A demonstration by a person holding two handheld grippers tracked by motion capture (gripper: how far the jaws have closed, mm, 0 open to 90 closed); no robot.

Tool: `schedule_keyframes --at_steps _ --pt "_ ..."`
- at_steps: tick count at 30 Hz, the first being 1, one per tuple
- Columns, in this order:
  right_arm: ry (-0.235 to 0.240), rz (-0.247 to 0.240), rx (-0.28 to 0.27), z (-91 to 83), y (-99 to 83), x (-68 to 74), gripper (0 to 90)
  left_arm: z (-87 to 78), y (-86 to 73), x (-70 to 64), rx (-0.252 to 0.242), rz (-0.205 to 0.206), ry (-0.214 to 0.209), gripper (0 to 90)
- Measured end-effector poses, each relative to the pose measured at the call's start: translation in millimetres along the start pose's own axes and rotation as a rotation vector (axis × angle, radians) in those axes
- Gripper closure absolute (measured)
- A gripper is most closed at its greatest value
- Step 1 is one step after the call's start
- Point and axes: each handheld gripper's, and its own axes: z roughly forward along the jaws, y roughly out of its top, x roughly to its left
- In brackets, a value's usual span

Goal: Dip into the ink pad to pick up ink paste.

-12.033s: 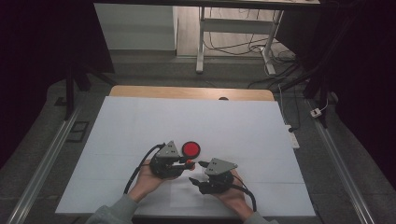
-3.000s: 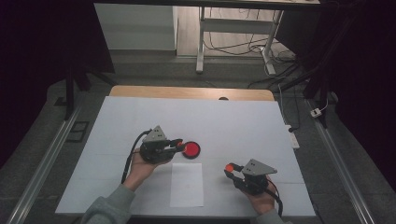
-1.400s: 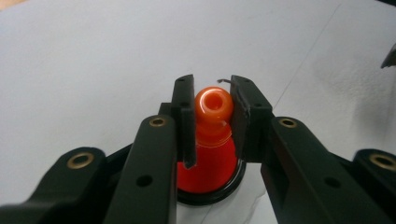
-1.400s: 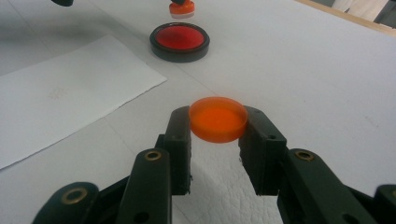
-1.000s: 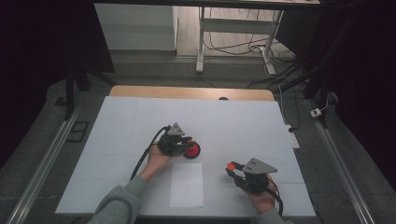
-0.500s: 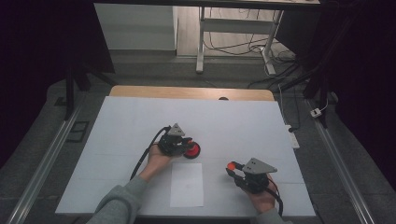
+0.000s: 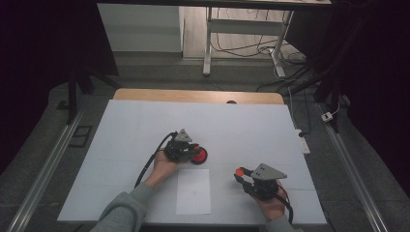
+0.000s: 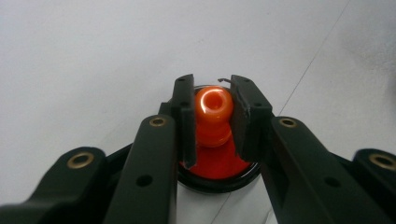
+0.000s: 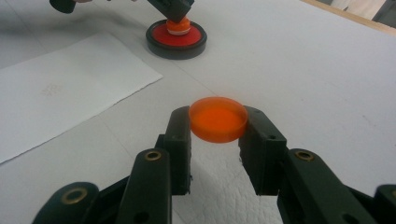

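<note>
Two orange pieces, one in each of my tools. My left gripper (image 8: 212,119) is clamped on the orange knob (image 8: 213,106) of a stamp, jaws pressing it from both sides. The knob's lower end sits on the red pad (image 8: 219,163) inside a round black-rimmed ink dish (image 7: 199,155), which rests flat on the table. From my right gripper view the same dish (image 9: 176,37) lies ahead and to the left, with the left gripper's jaws coming down on the knob (image 9: 179,26) from above.

My right gripper (image 9: 217,126) is closed on a flat orange disc cap (image 9: 218,119), jaws pinching its rim at opposite sides; the cap is held level, off the surface. In the high view the cap (image 7: 239,171) shows at the tip of that gripper (image 7: 241,175), well right of the dish and nearer to me.

Left hand (image 7: 164,166) reaches forward from a grey sleeve (image 7: 123,212), the gripper (image 7: 191,153) pointing right, black cable trailing back along the forearm. Right hand (image 7: 270,203) sits low near the front edge, its gripper pointing left, grey three-cornered plate on top.

A white paper sheet (image 7: 193,191) lies flat between my two hands, just behind the dish from my side, touching neither tool. The white table cover (image 7: 241,125) runs wide and bare beyond the dish toward a wooden strip (image 7: 198,95) at the far edge. Metal rails (image 7: 46,166) flank both sides, well apart from my hands.
</note>
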Motion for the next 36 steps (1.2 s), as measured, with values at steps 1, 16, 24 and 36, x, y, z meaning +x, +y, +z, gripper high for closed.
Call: schedule_keyframes --at_steps 1,16,24,36 --pt "0.000 0.000 0.000 -0.2 0.0 -0.2 64.7 0.2 -0.4 -0.8 -0.002 0.005 0.004 72.2" --pt "-0.007 0.007 -0.009 -2.3 0.2 -2.8 64.7 2.2 -1.7 -0.7 -0.004 -0.004 0.003 72.5" --pt "-0.003 0.001 -0.002 -1.6 0.4 -1.3 64.7 2.2 -3.8 -0.5 -0.017 -0.011 0.000 72.5" --pt "0.000 -0.003 -0.001 -1.0 0.5 -0.2 64.7 2.2 -4.1 -0.2 -0.017 -0.006 -0.001 72.6"
